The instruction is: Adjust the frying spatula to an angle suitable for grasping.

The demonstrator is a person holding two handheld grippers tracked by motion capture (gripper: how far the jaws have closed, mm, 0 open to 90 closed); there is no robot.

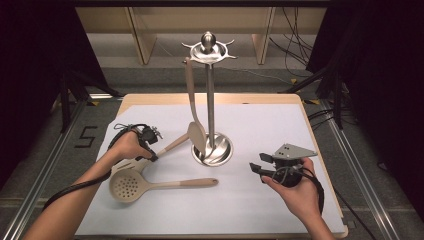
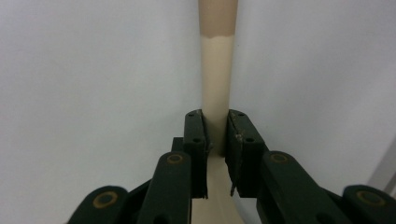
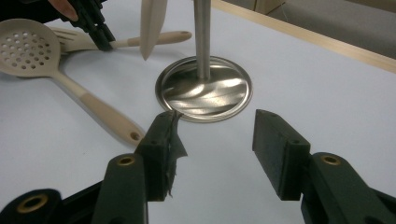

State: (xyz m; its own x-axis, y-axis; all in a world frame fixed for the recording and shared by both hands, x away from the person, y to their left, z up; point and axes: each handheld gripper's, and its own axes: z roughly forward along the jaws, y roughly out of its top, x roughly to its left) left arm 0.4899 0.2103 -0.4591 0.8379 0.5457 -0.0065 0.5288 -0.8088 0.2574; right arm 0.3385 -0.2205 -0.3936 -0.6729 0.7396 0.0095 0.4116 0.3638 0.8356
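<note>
Your left gripper [image 2: 216, 140] is clamped on the neck of a beige plastic slotted turner [image 2: 216, 88], both pads pressed against the pale stem just where it widens toward the blade. From above, that same gripper [image 1: 151, 153] sits low over the white table cover [image 1: 260, 210], with the turner's tan handle [image 1: 176, 143] running out ahead of the jaws toward the round steel base of the utensil stand [image 1: 220, 150]. No earlier picture is needed to judge the grip: it looks closed and centred, though whether the turner has left the table I cannot tell.

Your right gripper [image 3: 212, 154] is empty, its jaws standing wide, hovering just short of the stand's mirrored base [image 3: 204, 88]. Keep it there; it is well placed to steady the stand if the pole rocks.

Lift straight up before you swing, because the beige perforated skimmer spoon [image 1: 131, 184] lies right beside your left gripper, on the side nearer you, and a sideways drag would probably knock it. A beige spatula [image 1: 196, 131] already hangs from the stand's top ring, so the job appears to be hanging the rest. Since you hold the neck and not the handle end, you will likely need to tip the turner so the handle's tip leads upward to a free hook [image 1: 229, 42]. Keep the squeeze firm; a smooth stem may slip as it tilts.
</note>
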